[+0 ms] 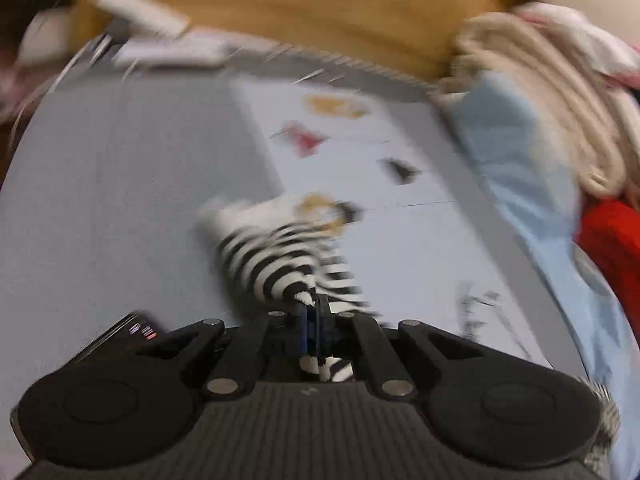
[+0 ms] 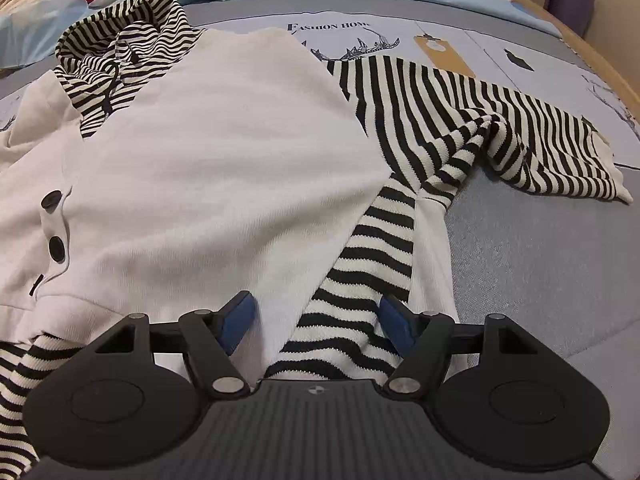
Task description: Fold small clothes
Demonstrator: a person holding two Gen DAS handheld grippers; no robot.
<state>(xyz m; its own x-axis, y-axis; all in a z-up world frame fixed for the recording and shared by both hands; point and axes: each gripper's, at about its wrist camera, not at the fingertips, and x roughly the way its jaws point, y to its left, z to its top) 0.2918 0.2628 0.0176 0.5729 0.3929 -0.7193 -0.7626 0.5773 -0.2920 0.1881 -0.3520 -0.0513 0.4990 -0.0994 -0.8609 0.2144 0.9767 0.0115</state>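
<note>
A small white hooded top [image 2: 208,152] with black-and-white striped hood [image 2: 128,40], striped sleeves and black buttons lies spread on a grey bed sheet [image 2: 532,248]. One striped sleeve [image 2: 500,128] stretches out to the right. My right gripper [image 2: 318,320] is open, its blue pads either side of the white hem and a striped panel near the front. In the blurred left wrist view my left gripper [image 1: 311,312] is shut on a striped sleeve [image 1: 276,260], held above the sheet [image 1: 120,200].
A pale blue cloth [image 1: 516,184], a cream knit [image 1: 560,112] and a red garment [image 1: 612,252] lie at the bed's right side. A wooden bed frame [image 1: 320,4] runs along the far edge. A dark phone [image 1: 124,332] lies near the left gripper.
</note>
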